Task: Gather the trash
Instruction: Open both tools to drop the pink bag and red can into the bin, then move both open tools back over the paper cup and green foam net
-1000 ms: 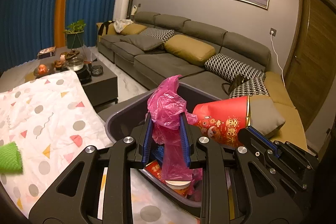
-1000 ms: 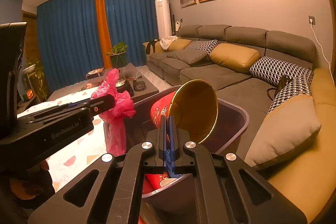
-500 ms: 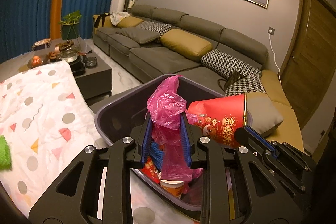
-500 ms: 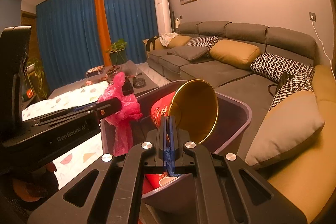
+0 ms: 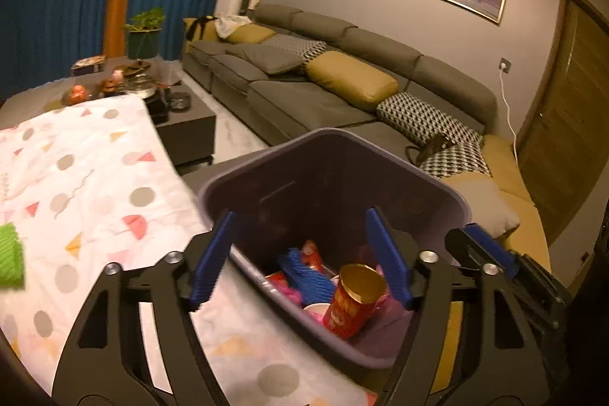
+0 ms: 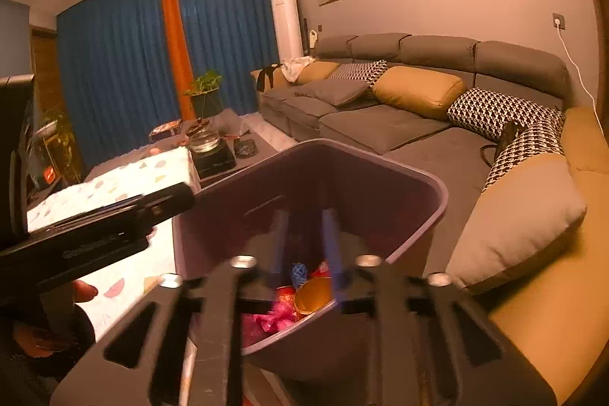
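Between my left gripper's (image 5: 300,255) fingers (image 5: 211,255) nothing is left: they have just been opening and now stand wide apart over the purple trash bin (image 5: 453,196). My right gripper (image 6: 306,240) has also just been opening; its fingers sit a little apart, empty. Down in the bin the red-and-gold paper cup (image 5: 356,301) leans upright on the pink plastic bag (image 6: 276,318) and other wrappers. I judge the bin the weak spot: it looks perched at the edge of the patterned desk (image 5: 87,177), beside the sofa (image 5: 342,90), so a finger catching its rim as I withdraw could tip it. A green cloth (image 5: 9,259) lies uncollected.
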Motion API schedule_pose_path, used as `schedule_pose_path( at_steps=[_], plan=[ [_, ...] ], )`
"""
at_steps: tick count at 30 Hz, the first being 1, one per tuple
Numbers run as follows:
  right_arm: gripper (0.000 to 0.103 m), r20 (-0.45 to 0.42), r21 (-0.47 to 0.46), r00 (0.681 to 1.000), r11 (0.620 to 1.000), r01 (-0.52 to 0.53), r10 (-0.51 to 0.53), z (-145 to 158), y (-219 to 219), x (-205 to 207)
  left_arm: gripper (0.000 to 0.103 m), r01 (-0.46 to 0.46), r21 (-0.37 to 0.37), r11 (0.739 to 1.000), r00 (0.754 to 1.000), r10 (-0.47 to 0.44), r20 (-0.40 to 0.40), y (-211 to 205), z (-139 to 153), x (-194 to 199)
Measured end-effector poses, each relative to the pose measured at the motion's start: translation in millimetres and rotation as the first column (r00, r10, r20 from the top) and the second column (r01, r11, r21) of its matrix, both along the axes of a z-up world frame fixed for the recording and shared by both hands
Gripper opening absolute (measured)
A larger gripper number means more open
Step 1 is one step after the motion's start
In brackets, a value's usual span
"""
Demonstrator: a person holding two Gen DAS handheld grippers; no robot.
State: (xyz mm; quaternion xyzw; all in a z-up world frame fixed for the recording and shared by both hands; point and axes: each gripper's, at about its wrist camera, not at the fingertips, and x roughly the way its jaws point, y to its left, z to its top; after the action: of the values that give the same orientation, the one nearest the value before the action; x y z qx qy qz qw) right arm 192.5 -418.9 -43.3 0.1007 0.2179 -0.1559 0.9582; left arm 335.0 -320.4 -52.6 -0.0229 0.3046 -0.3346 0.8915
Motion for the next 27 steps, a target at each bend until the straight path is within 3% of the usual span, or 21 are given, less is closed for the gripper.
schedule_pose_path(
  at_steps=[2,3,5,8,13,18,27],
  plan=[
    [0.042,0.010,-0.006,1.000,1.000,0.011,-0.011,2,1,-5,0.082,-0.033,0.009,0.999,0.999,0.033,0.020,10,2,-7],
    [0.045,0.014,-0.010,1.000,1.000,0.015,-0.015,3,2,-7,0.083,-0.049,0.014,0.999,0.998,0.048,0.030,16,4,-10],
    [0.061,0.032,-0.019,0.999,0.999,0.027,-0.026,6,6,-16,0.085,-0.088,0.030,0.996,0.995,0.087,0.051,30,6,-19],
    [0.072,0.058,-0.041,0.997,0.998,0.045,-0.043,9,16,-32,0.087,-0.168,0.065,0.984,0.983,0.162,0.084,56,7,-35],
    [0.077,0.062,-0.040,0.998,0.999,0.032,-0.029,9,37,-49,0.087,-0.294,0.092,0.951,0.953,0.284,0.108,104,8,-58],
    [0.080,0.057,-0.024,0.998,0.999,-0.038,0.039,11,71,-57,0.088,-0.443,0.124,0.888,0.893,0.426,0.142,166,10,-79],
    [0.082,0.046,-0.035,0.979,0.980,-0.198,0.199,9,155,-53,0.088,-0.641,0.121,0.758,0.767,0.629,0.123,285,6,-108]
  ],
)
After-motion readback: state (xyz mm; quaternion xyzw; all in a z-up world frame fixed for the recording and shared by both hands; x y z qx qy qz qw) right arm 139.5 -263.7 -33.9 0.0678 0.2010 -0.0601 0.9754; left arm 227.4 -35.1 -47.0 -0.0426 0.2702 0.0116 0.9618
